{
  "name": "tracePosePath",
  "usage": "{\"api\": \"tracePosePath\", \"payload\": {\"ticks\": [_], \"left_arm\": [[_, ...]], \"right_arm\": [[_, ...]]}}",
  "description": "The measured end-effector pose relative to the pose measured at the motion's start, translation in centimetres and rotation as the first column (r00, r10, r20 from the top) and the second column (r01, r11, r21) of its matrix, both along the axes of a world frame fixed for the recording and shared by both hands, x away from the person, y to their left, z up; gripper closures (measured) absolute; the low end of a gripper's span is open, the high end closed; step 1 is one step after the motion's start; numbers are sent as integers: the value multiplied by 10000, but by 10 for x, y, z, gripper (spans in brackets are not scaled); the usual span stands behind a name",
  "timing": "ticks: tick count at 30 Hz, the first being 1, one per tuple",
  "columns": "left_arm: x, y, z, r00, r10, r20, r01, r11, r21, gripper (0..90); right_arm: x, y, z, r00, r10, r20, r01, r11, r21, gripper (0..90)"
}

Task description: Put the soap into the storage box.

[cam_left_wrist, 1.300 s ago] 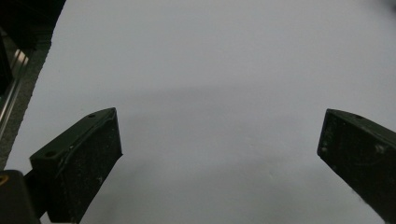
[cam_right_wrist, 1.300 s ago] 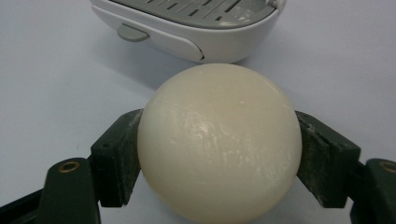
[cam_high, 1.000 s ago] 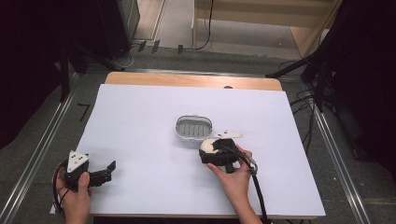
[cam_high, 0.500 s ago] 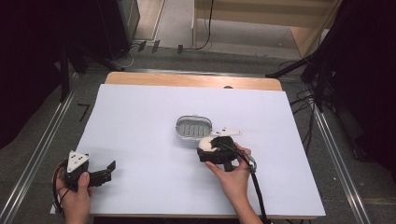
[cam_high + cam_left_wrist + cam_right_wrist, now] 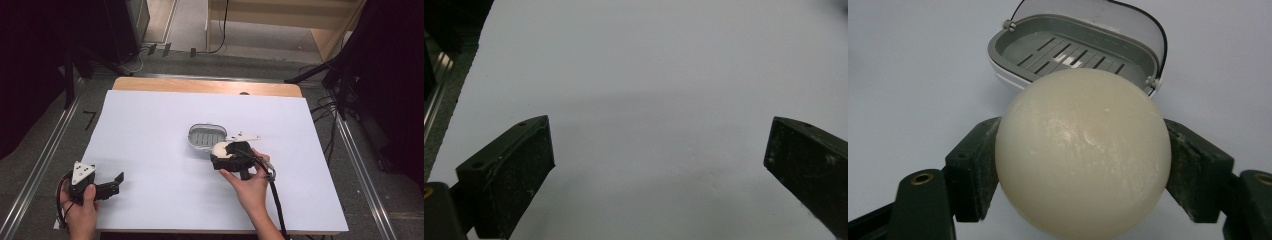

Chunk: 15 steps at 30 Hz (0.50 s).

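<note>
My right gripper is shut on a round cream soap bar, its two black jaws pressing the bar's sides. Just beyond the bar stands a grey soap box with a slatted tray inside and its clear lid hinged back. The bar hangs at the box's near edge, close above the white table sheet. My left gripper rests at the table's front left corner, jaws wide apart over bare white sheet, holding nothing.
The white sheet covers a wooden table whose far edge shows bare wood. Metal rails run along both sides of the table. Cables and dark equipment stand on the floor beyond. A black cable trails from the right gripper toward the front edge.
</note>
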<state>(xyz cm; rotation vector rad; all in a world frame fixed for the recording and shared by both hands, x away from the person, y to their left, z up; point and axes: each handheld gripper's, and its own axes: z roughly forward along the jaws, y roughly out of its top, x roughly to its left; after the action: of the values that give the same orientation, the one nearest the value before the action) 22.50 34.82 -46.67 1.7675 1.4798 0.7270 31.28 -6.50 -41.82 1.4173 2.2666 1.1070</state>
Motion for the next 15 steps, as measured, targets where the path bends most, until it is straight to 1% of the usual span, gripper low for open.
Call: {"api": "tracePosePath", "payload": {"ticks": [15], "left_arm": [[0,0,0,10000,5,3,-5,10000,-19,4]], "right_arm": [[16,14,10,9998,160,75,-159,9998,-127,250]]}}
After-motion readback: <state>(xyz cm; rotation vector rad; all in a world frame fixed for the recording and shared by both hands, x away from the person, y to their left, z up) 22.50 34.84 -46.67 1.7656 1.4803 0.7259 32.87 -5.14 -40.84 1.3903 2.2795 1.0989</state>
